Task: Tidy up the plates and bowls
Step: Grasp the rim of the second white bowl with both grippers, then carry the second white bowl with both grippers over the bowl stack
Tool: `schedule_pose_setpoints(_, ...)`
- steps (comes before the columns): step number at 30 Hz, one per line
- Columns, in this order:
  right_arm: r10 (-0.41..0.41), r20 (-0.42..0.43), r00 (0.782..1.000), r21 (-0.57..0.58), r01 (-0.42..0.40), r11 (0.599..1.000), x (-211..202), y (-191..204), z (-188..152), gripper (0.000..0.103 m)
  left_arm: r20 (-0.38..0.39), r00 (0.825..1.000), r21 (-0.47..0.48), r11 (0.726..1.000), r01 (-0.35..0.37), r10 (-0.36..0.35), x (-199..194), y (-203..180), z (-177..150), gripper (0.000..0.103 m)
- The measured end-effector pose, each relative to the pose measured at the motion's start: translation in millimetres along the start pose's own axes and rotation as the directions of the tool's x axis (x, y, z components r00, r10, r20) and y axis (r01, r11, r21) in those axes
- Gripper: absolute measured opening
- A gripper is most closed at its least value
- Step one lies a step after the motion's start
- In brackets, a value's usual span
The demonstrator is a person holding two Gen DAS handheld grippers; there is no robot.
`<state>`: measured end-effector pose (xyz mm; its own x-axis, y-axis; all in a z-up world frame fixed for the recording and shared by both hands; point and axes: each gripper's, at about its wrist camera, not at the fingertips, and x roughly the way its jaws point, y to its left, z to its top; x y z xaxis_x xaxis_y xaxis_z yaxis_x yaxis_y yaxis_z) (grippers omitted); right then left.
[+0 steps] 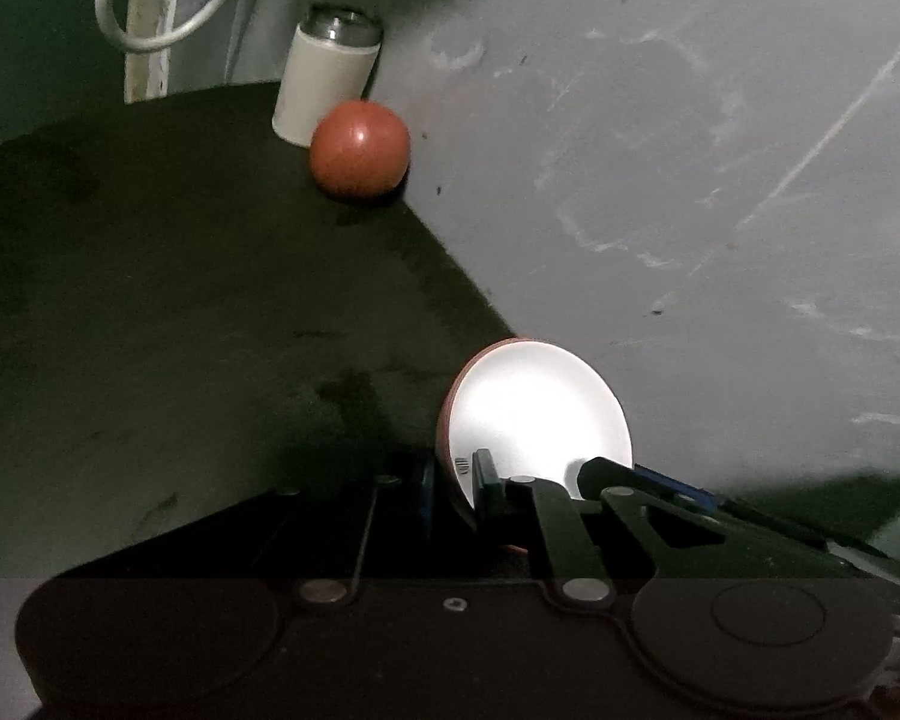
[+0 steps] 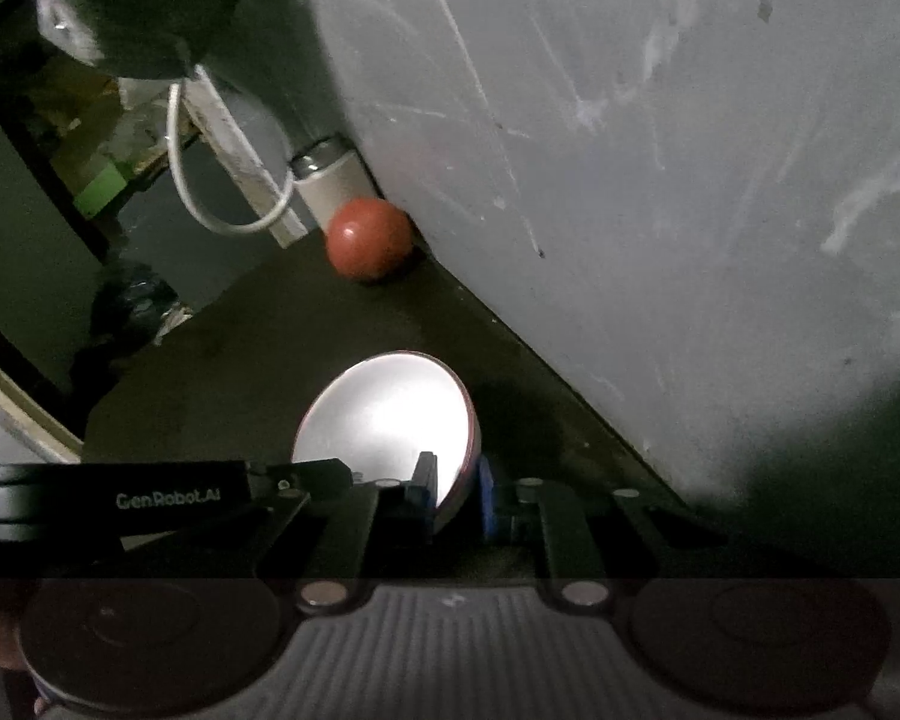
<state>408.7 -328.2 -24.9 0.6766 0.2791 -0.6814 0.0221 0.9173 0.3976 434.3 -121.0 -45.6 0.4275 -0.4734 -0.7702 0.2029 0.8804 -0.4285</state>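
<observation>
Both grippers pinch one white-lined bowl (image 2: 384, 420) by its rim: left gripper (image 1: 450, 480) and right gripper (image 2: 456, 489) (jaws clamped narrow), above the dark table (image 1: 150, 300).

red bowl (image 1: 534, 408) — white inside, tilted

Left gripper (image 1: 453, 480): angled downward, jaws closed on the rim of a tilted bowl (image 1: 534, 402).
Right gripper (image 2: 456, 489): angled downward, jaws clamped on the bowl's rim, one finger inside, one outside.
Both grippers: close together, gripping the same bowl.
</observation>
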Motion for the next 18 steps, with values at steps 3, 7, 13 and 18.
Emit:
schedule_pose_setpoints(3,0.024,0.016,1.0,-0.016,-0.024,1.0,-20,4,-3,0.016,0.02,1.0,0.002,1.0,0.013,-0.013,-21,-5,-6,0.012)
schedule_pose_setpoints(7,0.058,0.028,0.998,-0.029,-0.057,0.998,-49,8,-8,0.016,0.041,0.999,0.005,1.0,0.017,-0.017,-47,-13,-18,0.01)
schedule_pose_setpoints(13,0.087,0.04,0.995,-0.059,-0.084,0.995,-85,15,-24,0.016,0.06,0.998,0.003,1.0,0.024,-0.025,-79,-21,-44,0.01)
schedule_pose_setpoints(18,0.114,0.028,0.993,-0.094,-0.111,0.989,-112,19,-43,0.016,0.052,0.998,-0.025,0.999,0.045,-0.044,-99,-22,-71,0.01)
